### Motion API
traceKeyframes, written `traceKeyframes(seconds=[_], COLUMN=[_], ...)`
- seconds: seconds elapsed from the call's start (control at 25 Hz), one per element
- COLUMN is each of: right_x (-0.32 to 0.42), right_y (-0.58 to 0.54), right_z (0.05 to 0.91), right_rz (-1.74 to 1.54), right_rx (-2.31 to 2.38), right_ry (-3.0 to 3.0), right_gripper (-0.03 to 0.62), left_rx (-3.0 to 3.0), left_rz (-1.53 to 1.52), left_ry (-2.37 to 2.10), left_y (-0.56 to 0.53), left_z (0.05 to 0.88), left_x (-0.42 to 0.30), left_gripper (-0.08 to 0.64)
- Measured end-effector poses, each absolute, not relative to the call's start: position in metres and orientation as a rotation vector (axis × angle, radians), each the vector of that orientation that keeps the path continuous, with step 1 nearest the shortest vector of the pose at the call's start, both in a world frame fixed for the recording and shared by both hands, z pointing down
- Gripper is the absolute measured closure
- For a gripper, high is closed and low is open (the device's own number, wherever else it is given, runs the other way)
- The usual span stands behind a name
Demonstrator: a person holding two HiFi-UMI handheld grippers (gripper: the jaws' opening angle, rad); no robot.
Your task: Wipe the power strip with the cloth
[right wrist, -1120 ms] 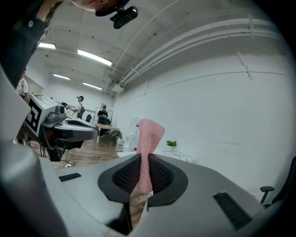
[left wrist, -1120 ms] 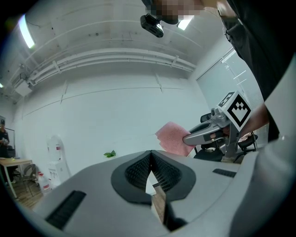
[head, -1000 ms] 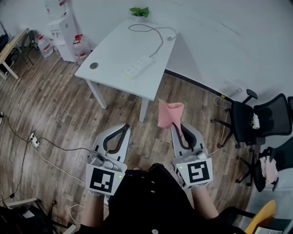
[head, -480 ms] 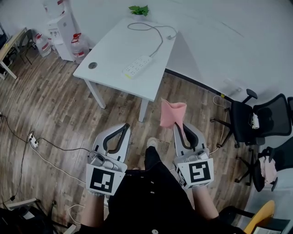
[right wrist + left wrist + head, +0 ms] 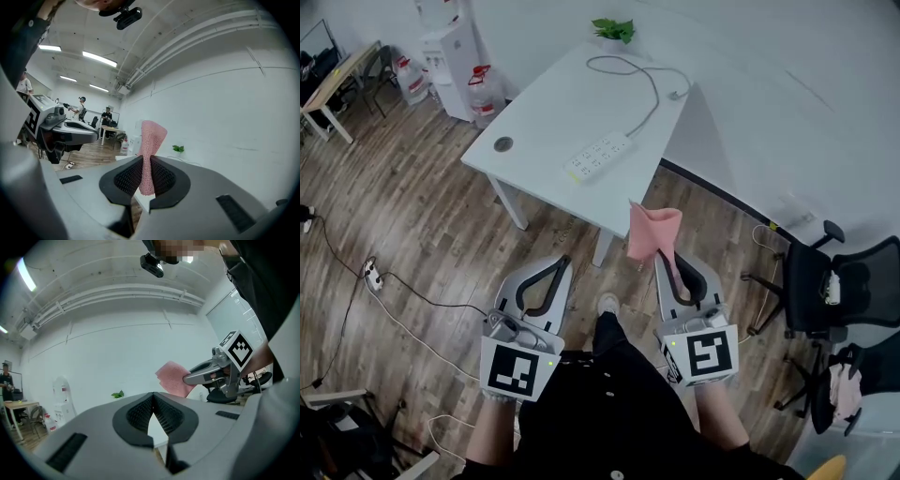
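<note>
Head view: one power strip (image 5: pixel 599 157) lies on the worktop (image 5: pixel 544 112), near its front edge. One cloth (image 5: pixel 652 232) is off the worktop, just in front of it.
Left gripper view: your left gripper (image 5: pixel 153 395) is pressed together, empty.
Right gripper view: your right gripper (image 5: pixel 146 159) pinches the cloth.

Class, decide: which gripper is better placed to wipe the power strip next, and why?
Right. The right gripper is shut on the cloth; the left gripper is shut and empty. The power strip lies ahead on the table.

A plank floor (image 5: pixel 412 234) is bounded by a white wall (image 5: pixel 787 56). A white table (image 5: pixel 548 117) is set against it, and black chairs (image 5: pixel 861 281) are ranged alongside.
</note>
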State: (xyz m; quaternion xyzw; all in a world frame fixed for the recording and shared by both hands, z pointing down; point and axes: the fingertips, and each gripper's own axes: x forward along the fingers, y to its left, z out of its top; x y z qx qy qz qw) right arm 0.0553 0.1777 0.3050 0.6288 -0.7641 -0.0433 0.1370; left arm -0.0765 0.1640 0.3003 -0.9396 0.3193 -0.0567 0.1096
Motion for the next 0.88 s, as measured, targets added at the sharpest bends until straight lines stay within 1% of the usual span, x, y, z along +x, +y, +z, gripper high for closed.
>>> traceKeyframes(seconds=[0.24, 0.6, 0.88], right_x=[0.086, 0.140, 0.165], right_y=[0.123, 0.041, -0.010], right_z=[0.302, 0.311, 0.314], right_rz=[-0.123, -0.097, -0.096], right_rx=[1.777, 1.692, 1.619], right_ry=[-2.257, -2.316, -2.364], right_gripper=[0.531, 0.531, 0.531], left_rx=[-2.724, -2.725, -2.694], left_rz=[-0.165, -0.219, -0.242], left_ry=[0.977, 1.083, 1.144], left_y=[0.118, 0.046, 0.002], left_z=[0.290, 0.299, 0.299], left_x=[-0.045, 0.007, 0.034], left_gripper=[0.546, 0.546, 0.546])
